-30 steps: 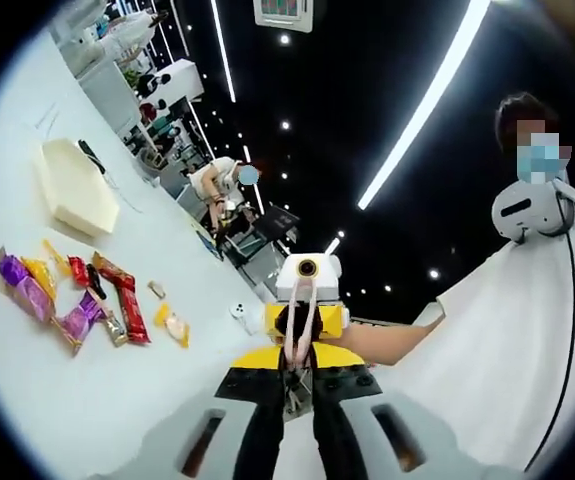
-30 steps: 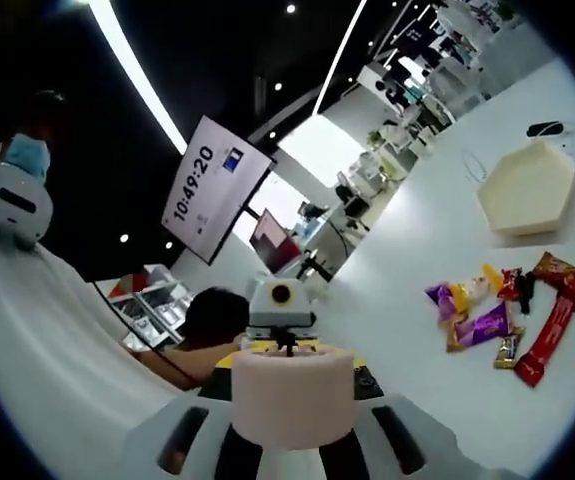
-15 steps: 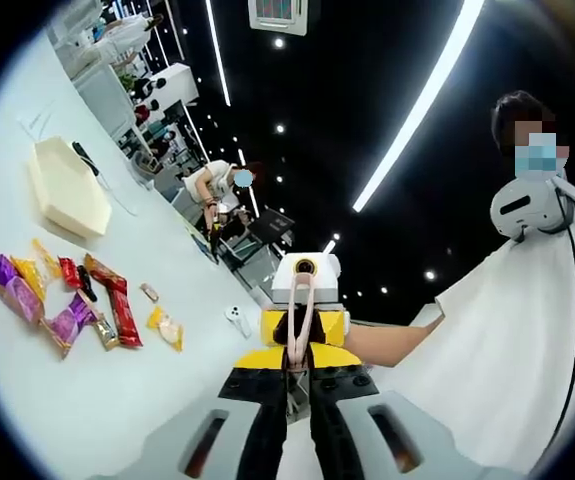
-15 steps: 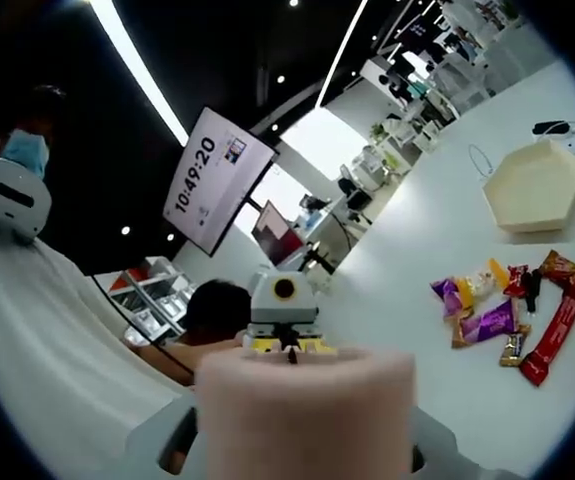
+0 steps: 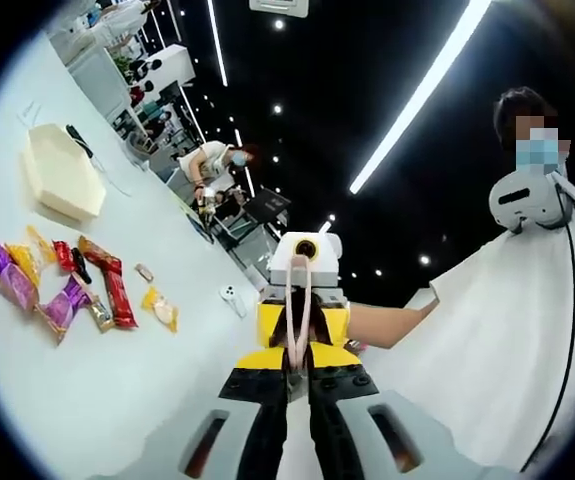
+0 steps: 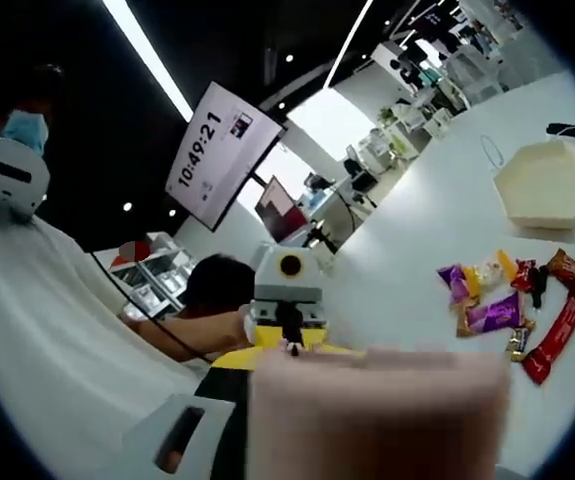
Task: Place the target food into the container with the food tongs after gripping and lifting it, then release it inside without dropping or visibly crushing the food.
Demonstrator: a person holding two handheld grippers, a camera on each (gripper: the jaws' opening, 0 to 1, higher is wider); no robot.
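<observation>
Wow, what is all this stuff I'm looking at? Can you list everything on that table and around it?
Table: one, white, under everything.
Tray: one, cream, six-sided, far end of the table.
Snack packets: a loose cluster, purple, yellow, red, lying on the table short of the tray.
Clock screen: one, white, hanging in the background.
Tongs: one pair, pale pink, seen edge-on, between the two claws.
Person: one, in white, holding the claws.
Left claw: black jaws close together.
Right claw: yellow and white, facing the left one.
</observation>
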